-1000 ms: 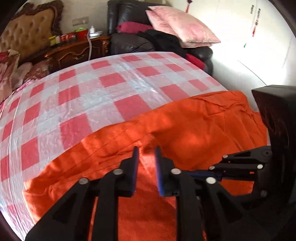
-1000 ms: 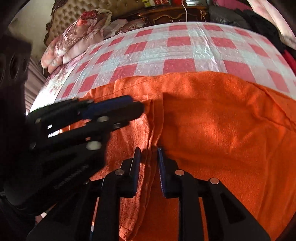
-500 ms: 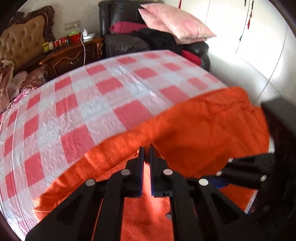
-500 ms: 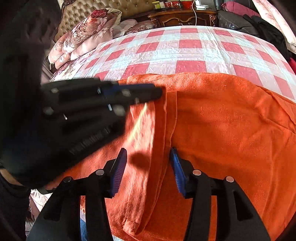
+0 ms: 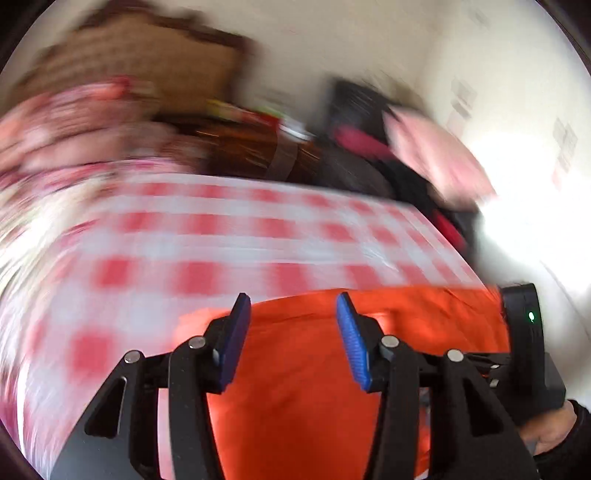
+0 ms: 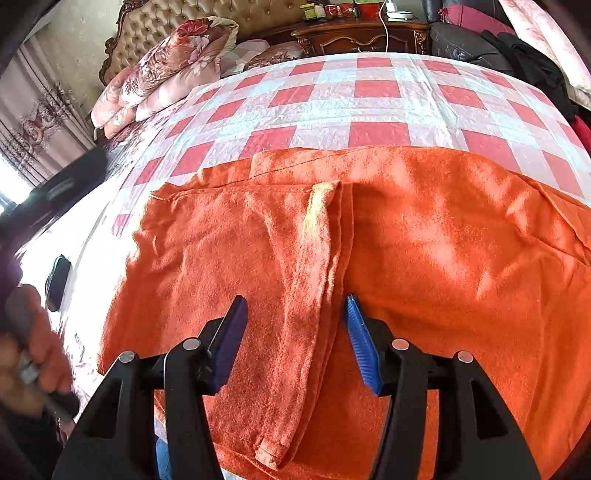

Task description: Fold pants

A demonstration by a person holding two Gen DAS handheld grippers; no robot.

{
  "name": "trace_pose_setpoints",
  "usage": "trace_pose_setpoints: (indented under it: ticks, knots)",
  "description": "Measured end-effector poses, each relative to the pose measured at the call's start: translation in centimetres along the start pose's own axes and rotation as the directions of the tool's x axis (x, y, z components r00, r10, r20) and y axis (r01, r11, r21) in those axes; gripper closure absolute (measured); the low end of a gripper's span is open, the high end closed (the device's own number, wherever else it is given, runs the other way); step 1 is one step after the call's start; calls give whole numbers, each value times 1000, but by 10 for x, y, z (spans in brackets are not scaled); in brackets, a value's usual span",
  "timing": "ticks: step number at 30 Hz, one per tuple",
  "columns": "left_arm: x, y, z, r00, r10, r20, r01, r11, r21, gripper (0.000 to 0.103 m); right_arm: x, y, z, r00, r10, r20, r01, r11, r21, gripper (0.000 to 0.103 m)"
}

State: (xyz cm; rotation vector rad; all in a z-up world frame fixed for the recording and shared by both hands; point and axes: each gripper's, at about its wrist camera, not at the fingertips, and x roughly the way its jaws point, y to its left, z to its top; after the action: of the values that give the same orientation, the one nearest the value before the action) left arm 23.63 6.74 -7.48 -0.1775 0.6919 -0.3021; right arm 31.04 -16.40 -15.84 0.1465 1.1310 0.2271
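The orange pants [image 6: 424, 258] lie spread on the red-and-white checked bed cover [image 6: 369, 99], with one part folded over the rest so that its edge runs down the middle. My right gripper [image 6: 293, 325] is open and empty, its blue pads on either side of that folded edge, just above the cloth. My left gripper [image 5: 291, 328] is open and empty above the pants [image 5: 295, 387]; this view is heavily blurred. The other gripper's black body [image 5: 524, 343] shows at the right edge of the left wrist view.
Floral pillows [image 6: 166, 70] and a tufted headboard [image 6: 207, 22] are at the bed's far left. A wooden nightstand [image 6: 362, 33] and a dark sofa with clothes [image 6: 517, 51] stand behind the bed. A dark flat object [image 6: 57, 282] lies at the bed's left edge.
My left gripper has opened, let go of the pants and swung away to the left, out of the right wrist view. My right gripper stays open over the folded edge.
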Motion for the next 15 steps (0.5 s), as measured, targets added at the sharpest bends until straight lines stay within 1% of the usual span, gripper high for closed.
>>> trace_pose_setpoints:
  ticks: [2, 3, 4, 5, 6, 8, 9, 11, 12, 13, 15]
  knots:
    - [-30, 28, -28, 996, 85, 6, -84, 994, -70, 55, 1, 5, 1, 999, -36, 4, 36, 999, -10, 49]
    - [-44, 41, -50, 992, 125, -20, -126, 988, -89, 55, 2, 9, 1, 997, -76, 6, 76, 997, -26, 69]
    - [-52, 48, -67, 988, 148, -52, -153, 984, -93, 55, 3, 10, 3, 997, -76, 0, 76, 997, -33, 92]
    - [-60, 53, -83, 984, 156, -85, -164, 981, -103, 56, 1, 8, 4, 998, -63, 0, 63, 998, -25, 92]
    - [-68, 60, -100, 984, 135, -117, -151, 979, -138, 56, -4, 7, 6, 998, -65, 11, 65, 998, -25, 93]
    - [-81, 66, -120, 985, 103, -137, -129, 973, -192, 56, -19, 6, 9, 996, -75, 38, 76, 996, -37, 94]
    - [-85, 63, -127, 986, 102, -132, -126, 973, -192, 56, -24, 7, 10, 996, -81, 43, 82, 996, -39, 94]
    - [-85, 53, -133, 987, 102, -126, -121, 982, -146, 55, -29, 8, 10, 995, -94, 42, 96, 995, -39, 94]
    - [-82, 46, -134, 988, 88, -126, -102, 989, -111, 55, -30, 7, 10, 995, -95, 37, 96, 995, -34, 94]
    - [-77, 36, -133, 989, 75, -126, -83, 994, -64, 55, -31, 7, 10, 995, -94, 31, 95, 995, -30, 94]
    - [-67, 18, -131, 989, 65, -129, -63, 998, 19, 55, -32, 6, 8, 995, -99, 22, 100, 995, -24, 94]
